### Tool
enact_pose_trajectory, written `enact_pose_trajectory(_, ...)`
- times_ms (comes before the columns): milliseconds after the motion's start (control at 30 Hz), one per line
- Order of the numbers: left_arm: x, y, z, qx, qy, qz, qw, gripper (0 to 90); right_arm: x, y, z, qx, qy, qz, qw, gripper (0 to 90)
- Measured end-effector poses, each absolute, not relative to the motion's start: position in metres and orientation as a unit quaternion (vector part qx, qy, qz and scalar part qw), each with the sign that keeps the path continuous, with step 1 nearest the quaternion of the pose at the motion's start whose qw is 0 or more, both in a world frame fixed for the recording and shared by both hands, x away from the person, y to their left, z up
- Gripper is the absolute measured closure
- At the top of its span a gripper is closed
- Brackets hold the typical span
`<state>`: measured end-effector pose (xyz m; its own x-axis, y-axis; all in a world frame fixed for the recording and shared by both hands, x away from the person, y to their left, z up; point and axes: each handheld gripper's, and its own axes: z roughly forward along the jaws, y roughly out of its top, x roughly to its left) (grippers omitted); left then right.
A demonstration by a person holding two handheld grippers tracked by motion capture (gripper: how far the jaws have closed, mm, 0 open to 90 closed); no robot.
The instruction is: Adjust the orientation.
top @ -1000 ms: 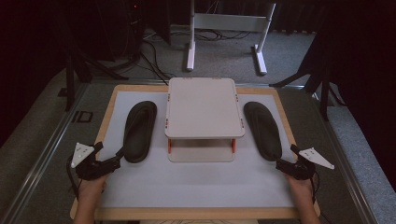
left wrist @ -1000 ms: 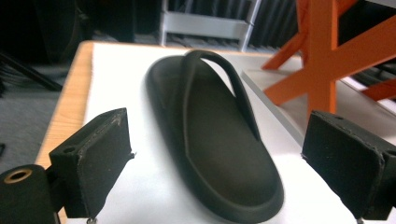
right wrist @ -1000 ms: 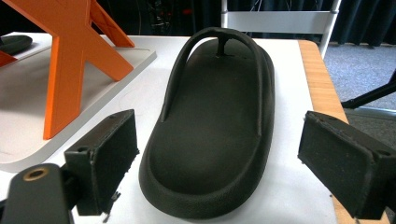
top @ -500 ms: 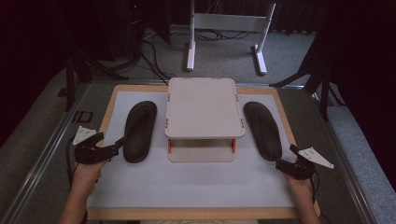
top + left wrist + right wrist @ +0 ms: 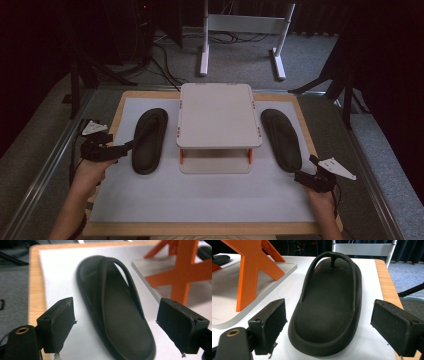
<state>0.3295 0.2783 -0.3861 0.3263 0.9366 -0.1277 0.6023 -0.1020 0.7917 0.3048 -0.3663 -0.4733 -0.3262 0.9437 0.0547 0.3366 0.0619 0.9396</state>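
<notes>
Two black flip-flops lie flat on the white mat, one on each side of a small rack. The left flip-flop [image 5: 149, 140] [image 5: 117, 312] lies just in front of my left gripper [image 5: 120, 149] [image 5: 122, 352], which stands open with its jaws wide on either side of the heel end. The right flip-flop [image 5: 282, 139] [image 5: 329, 302] lies ahead of my right gripper [image 5: 306, 176] [image 5: 337, 355], also open, its jaws spread wider than the heel. Neither gripper holds anything.
A white two-level rack [image 5: 218, 117] with orange legs [image 5: 252, 272] stands mid-mat between the flip-flops. The white mat [image 5: 200, 197] rests on a wooden board [image 5: 125, 102] atop a grey table. A white stand [image 5: 245, 25] and cables are on the floor beyond.
My left gripper has moved forward and rightward up to the left flip-flop's heel. The right gripper has barely shifted.
</notes>
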Motion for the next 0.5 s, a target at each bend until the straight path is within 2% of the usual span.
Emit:
enact_pose_trajectory(167,0.337,0.277,-0.383,0.723,0.539,0.203,0.383,14.7,0.305,-0.367,-0.473,0.487,0.657,0.482,0.314,12.3)
enact_pose_trajectory(300,0.355,0.268,-0.378,0.757,0.524,0.177,0.348,16.0,0.306,-0.366,-0.474,0.487,0.659,0.482,0.311,12.9)
enact_pose_trajectory(500,0.374,0.261,-0.375,0.781,0.513,0.157,0.318,18.4,0.306,-0.366,-0.474,0.485,0.66,0.482,0.31,12.9)
